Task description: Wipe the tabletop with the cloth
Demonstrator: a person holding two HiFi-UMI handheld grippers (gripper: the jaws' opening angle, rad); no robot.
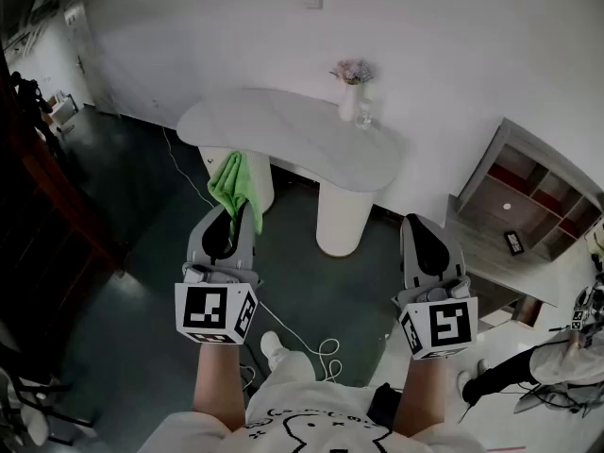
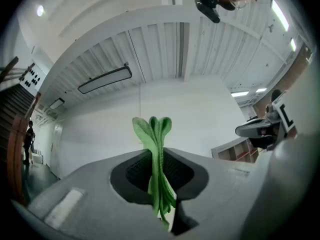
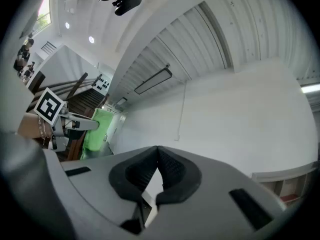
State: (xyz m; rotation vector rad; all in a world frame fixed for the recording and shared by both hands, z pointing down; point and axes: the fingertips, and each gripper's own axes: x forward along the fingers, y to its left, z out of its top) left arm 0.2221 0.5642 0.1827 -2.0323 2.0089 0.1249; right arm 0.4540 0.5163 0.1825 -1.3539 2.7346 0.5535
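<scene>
at the far left of the head view, a dark reddish-brown staircase borders the dark floor. next to it, the left tongs are held up on a bare forearm, their black-and-white marker cube facing the camera. these tongs are clamped on a bright green woven cloth. the left gripper view shows the folded fabric pinched between the two dark ribbed pads, its looped folds standing past the tips and a shorter end coming out on the camera's side. the cloth is up in the air in front of the left pedestal of the white kidney-shaped counter, and none of it lies on the tabletop. the counter stands on two round white pedestals against a white wall, well apart from the person. toward its right end stand a white vase of pale flowers and, just beside it, a small clear glass vessel. a thin white cable curls on the floor between the two arms. further right, the right tongs are closed with nothing between them; the right gripper view shows their ribbed pads meeting at the tips. their marker cube also faces the camera. at the far right stands a grey open shelf unit with red-backed compartments.
</scene>
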